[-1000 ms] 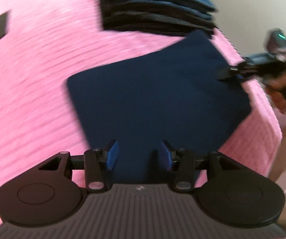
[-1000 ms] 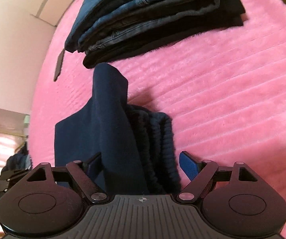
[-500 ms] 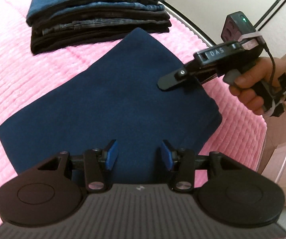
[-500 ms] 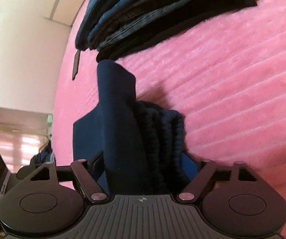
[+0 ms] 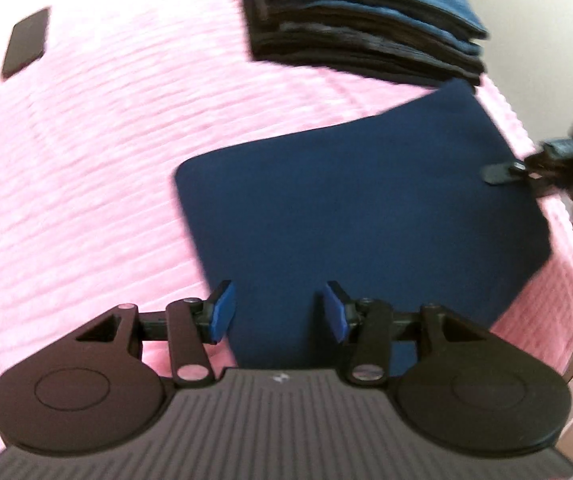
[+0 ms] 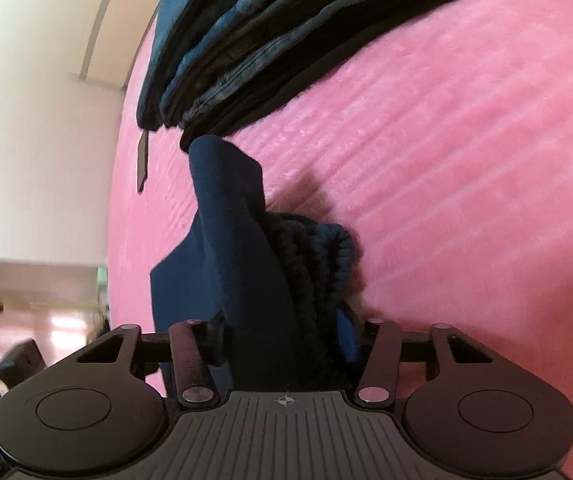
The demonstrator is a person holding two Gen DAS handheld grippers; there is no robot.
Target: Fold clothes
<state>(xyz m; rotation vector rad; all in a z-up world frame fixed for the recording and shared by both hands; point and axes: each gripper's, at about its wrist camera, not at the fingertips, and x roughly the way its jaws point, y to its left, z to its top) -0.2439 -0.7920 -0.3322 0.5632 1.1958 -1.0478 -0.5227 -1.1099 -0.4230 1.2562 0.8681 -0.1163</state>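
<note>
A folded navy garment [image 5: 358, 208] lies flat on the pink blanket [image 5: 106, 160]. My left gripper [image 5: 278, 312] hovers open over its near edge, blue pads apart and nothing pinched between them. At the garment's far right edge my right gripper [image 5: 526, 168] shows, held by a hand. In the right wrist view, my right gripper [image 6: 286, 340] is shut on the garment's [image 6: 226, 240] thick folded edge, where ribbed layers [image 6: 318, 264] bunch between the fingers. A corner of the garment rises toward the jeans.
A stack of folded jeans and dark trousers [image 5: 366, 20] sits on the blanket just beyond the navy garment, also seen as the jeans stack [image 6: 266, 40]. A flat black object [image 5: 26, 42] lies far left. The blanket's edge [image 5: 566, 300] drops away at the right.
My right gripper's fingers went from wide apart to closed on the garment's ribbed edge. The left gripper stayed open while its view swung back to the left.
</note>
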